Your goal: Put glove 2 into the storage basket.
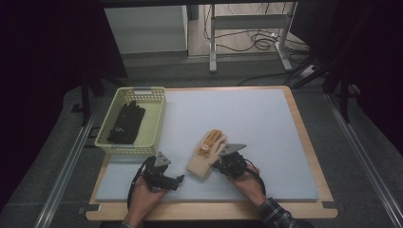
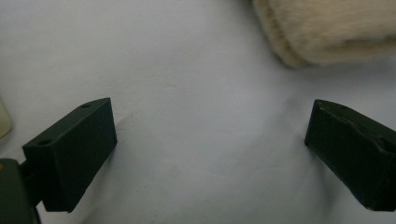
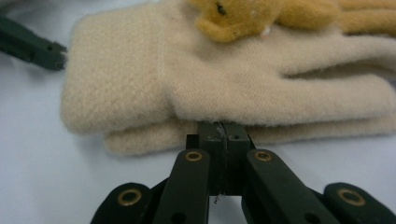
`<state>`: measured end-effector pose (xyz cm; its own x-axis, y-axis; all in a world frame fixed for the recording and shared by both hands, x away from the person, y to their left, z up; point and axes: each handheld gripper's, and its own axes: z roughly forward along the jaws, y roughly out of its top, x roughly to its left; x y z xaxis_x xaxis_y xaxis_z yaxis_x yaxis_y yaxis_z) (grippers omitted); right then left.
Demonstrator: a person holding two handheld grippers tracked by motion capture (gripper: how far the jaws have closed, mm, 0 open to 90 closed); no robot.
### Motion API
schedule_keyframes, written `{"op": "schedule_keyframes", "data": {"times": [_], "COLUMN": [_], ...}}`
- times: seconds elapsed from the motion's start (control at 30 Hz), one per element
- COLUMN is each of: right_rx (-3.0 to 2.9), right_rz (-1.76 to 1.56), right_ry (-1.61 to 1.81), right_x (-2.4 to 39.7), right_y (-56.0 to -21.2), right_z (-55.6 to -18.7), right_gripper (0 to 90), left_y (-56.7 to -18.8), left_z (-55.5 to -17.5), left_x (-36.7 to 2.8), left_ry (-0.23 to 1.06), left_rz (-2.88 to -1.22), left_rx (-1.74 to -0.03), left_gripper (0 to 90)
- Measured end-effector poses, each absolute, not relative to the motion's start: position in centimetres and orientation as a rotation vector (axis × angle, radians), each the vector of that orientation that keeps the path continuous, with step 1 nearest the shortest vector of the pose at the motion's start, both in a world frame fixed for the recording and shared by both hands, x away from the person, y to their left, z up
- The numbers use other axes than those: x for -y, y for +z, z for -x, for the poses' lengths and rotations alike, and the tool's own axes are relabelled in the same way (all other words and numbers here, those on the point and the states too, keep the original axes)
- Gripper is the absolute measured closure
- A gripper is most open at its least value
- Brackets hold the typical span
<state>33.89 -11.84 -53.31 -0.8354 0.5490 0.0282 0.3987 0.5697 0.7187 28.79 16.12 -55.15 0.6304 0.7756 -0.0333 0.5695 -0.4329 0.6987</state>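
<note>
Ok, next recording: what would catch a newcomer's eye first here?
Probably the cream and mustard glove lying near the front of the pale blue mat, with the right claw shut tight against its lower edge. Next, the yellow basket at the mat's left edge with a black glove inside, and the left claw open beside the cream cuff.

The high view looks forward and down from above the near edge of the table, taking in the whole blue mat [image 1: 247, 123]. The left gripper view sits low and close over the mat, with the cream glove [image 2: 327, 28] at its upper right. The right gripper view faces the same glove from very near.
</note>
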Motion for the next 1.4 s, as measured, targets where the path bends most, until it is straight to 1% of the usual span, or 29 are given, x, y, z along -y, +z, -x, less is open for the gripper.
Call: {"op": "schedule_keyframes", "data": {"times": [0.23, 0.33, 0.63, 0.93, 1.17, 1.4], "right_rx": [-2.591, -2.601, -2.597, -2.554, -2.497, -2.423], "right_rz": [-0.769, -0.767, -0.731, -0.779, -0.865, -0.967], "right_ry": [1.101, 1.094, 1.112, 1.118, 1.105, 1.103], "right_x": [10.4, 10.5, 11.5, 14.2, 17.3, 20.5], "right_y": [-53.4, -53.3, -52.2, -50.9, -50.6, -50.2], "right_z": [-34.5, -34.4, -33.4, -33.0, -33.3, -33.5], "right_gripper": [88.6, 88.3, 82.9, 72.2, 64.3, 51.2], "left_y": [-55.2, -55.2, -55.1, -55.2, -55.2, -55.2], "left_z": [-28.8, -28.8, -28.8, -28.8, -28.8, -28.8], "left_x": [-16.1, -16.1, -16.1, -16.0, -16.0, -16.1], "left_ry": [0.384, 0.383, 0.383, 0.384, 0.384, 0.384], "left_rz": [-2.161, -2.161, -2.16, -2.148, -2.151, -2.151], "left_rx": [-1.048, -1.048, -1.048, -1.055, -1.053, -1.053], "left_gripper": [2.6, 2.5, 2.5, 2.5, 2.5, 2.5]}}
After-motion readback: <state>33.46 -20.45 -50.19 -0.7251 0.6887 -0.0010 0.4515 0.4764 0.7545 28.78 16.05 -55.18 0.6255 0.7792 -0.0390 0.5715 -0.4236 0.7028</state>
